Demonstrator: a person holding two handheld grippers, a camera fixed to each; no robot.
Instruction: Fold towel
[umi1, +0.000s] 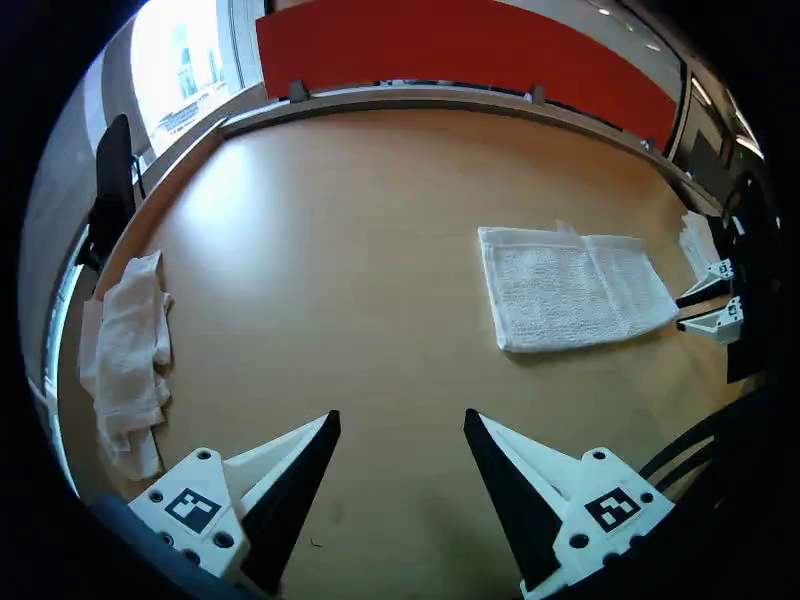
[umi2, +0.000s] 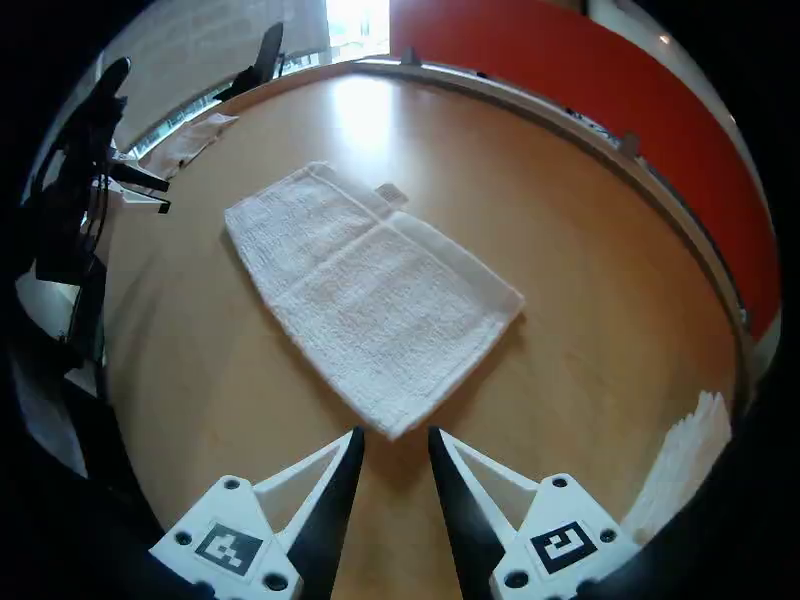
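Observation:
A white towel (umi1: 575, 290) lies folded flat on the wooden table (umi1: 330, 250), a small tag at its far edge. In the right gripper view the towel (umi2: 365, 290) stretches diagonally, and its near corner points into the gap of my right gripper (umi2: 395, 432), which is open with a narrow gap. The left gripper view shows that right gripper (umi1: 680, 312) at the towel's right edge. My left gripper (umi1: 401, 415) is wide open over bare wood, well left of the towel, nothing between its fingers. The right gripper view has it far off (umi2: 168, 198).
A crumpled white towel (umi1: 128, 350) lies near the table's left edge. A stack of folded white cloths (umi2: 690, 450) sits close to my right gripper. A red panel (umi1: 450, 45) runs behind the table's far rim. A dark chair (umi1: 112, 180) stands at the left.

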